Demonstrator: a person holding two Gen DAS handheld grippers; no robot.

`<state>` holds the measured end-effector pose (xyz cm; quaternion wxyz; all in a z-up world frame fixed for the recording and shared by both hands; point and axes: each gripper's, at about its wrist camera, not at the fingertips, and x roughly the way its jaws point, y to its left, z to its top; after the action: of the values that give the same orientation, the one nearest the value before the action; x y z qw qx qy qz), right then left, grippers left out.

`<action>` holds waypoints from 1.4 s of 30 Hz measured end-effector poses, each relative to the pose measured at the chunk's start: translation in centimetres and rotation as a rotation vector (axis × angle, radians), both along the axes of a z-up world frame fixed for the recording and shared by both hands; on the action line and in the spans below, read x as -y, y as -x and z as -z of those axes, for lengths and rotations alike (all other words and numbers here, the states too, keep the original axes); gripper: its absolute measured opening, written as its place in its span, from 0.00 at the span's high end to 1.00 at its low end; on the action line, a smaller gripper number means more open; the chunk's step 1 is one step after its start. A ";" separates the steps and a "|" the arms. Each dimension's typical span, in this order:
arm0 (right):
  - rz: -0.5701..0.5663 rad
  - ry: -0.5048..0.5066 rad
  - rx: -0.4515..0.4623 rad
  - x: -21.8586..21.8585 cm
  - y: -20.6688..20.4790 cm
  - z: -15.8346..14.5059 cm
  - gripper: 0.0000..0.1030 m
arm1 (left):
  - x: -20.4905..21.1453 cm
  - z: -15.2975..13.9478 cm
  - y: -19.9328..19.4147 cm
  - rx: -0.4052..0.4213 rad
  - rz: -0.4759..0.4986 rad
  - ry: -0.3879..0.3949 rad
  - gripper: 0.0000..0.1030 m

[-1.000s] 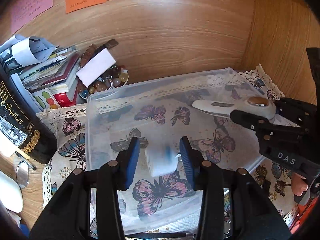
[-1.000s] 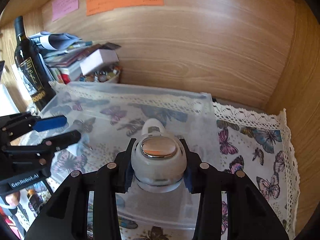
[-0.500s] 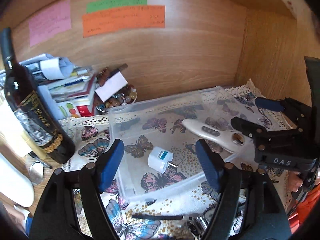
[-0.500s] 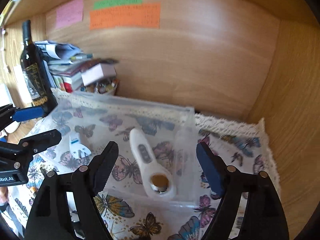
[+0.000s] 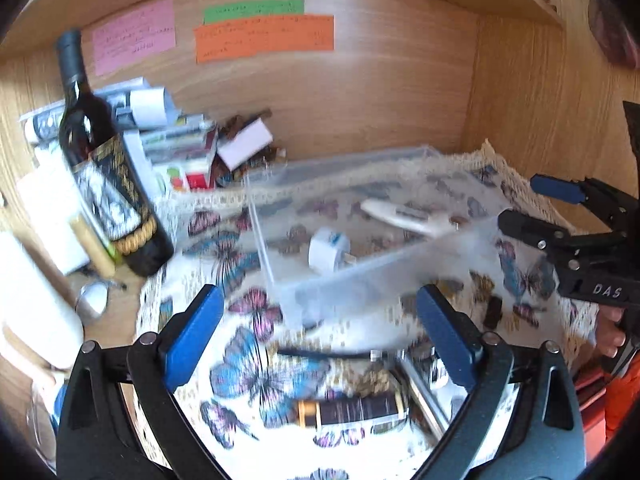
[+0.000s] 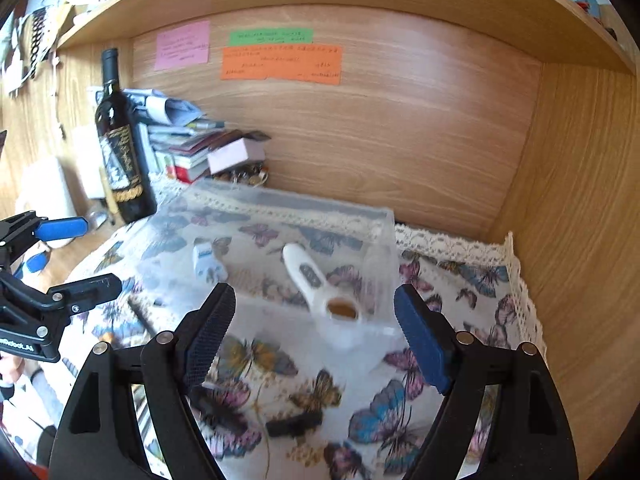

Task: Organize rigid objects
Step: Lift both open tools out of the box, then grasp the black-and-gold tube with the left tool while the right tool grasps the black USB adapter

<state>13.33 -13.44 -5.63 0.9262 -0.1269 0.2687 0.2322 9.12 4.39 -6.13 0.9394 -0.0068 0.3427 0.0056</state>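
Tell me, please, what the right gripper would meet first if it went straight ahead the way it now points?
Probably the near wall of the clear plastic bin, right where the white handheld device with the round metal end lies inside. The right gripper is open and empty; depth is uncertain.

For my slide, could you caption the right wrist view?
Open right gripper above bin holding plug and thermometer.

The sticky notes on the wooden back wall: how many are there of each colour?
Pink note: 1
Green note: 1
Orange note: 1
Total: 3
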 end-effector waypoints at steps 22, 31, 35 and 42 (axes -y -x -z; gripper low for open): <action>0.050 0.046 -0.260 2.8 0.7 8.0 0.23 | 1.7 7.9 2.2 -0.232 0.036 0.048 0.05; 0.004 0.042 -0.282 1.9 -0.1 8.7 0.50 | 1.9 8.0 2.3 -0.190 0.031 0.037 0.21; 0.004 0.038 -0.271 2.0 0.1 8.5 0.60 | 1.7 7.9 2.6 -0.177 0.024 0.042 0.22; 0.025 0.008 -0.230 2.6 0.4 7.1 0.60 | 0.7 5.9 3.1 -0.123 -0.010 0.059 0.22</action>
<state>12.92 -16.00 -12.75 0.8915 -0.0998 0.3758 0.2326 6.00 3.66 -12.08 0.9160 -0.0357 0.3996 0.0009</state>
